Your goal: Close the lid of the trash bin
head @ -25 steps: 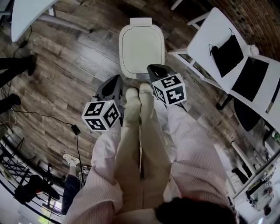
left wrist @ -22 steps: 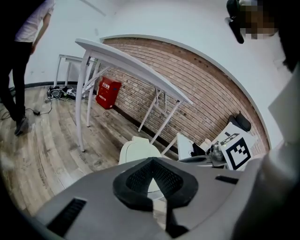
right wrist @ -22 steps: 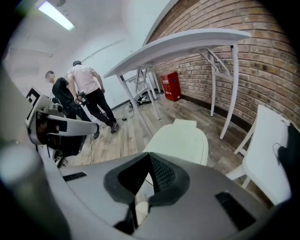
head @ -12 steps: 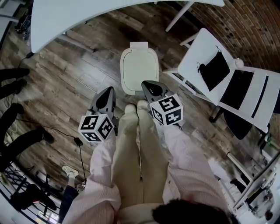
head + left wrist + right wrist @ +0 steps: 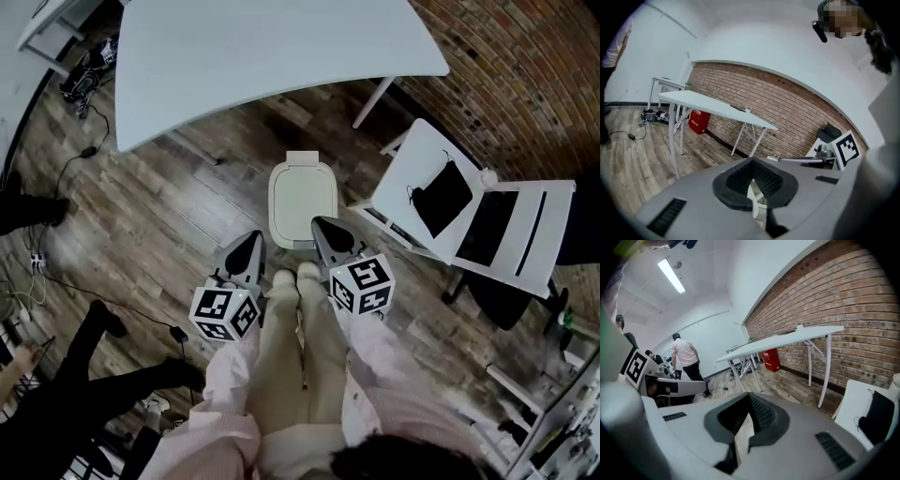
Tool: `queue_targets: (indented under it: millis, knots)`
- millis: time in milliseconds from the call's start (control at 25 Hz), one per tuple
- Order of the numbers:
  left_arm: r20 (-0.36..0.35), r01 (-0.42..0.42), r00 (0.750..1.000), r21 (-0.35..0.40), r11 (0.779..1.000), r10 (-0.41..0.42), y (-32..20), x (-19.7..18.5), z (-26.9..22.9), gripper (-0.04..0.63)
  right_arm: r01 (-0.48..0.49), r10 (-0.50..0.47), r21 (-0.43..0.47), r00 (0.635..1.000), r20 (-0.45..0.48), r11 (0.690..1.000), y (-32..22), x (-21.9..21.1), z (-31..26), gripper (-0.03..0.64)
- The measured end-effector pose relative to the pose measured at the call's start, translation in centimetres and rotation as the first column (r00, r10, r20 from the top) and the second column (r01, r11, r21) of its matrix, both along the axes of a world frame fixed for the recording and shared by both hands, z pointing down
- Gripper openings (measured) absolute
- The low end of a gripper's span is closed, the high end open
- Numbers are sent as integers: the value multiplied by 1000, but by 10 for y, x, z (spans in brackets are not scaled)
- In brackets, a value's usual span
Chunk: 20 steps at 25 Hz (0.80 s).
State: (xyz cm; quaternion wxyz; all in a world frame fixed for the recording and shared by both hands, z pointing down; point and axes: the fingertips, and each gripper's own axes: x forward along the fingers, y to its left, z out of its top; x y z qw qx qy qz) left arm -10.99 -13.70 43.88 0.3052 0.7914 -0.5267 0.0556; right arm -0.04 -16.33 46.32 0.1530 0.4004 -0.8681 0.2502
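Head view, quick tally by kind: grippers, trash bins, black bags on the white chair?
Grippers: 2, the left gripper and the right gripper, both with jaws shut and empty
Trash bin: 1, lid down
Black bag on the white chair: 1
Total: 4

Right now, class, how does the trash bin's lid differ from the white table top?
The trash bin's lid is small and cream with rounded corners; the table top is larger and white. The lid lies shut low by the floor; the table top stands raised on legs. Both tops are bare.
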Motion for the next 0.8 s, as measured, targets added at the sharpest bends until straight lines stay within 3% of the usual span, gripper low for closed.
queue_targets:
  millis: [800]
  knots:
    - [106,-48,994,249,967,22,-8,-5,-140,-8,-151,132,210,986,100,966,-10,55,-144,5]
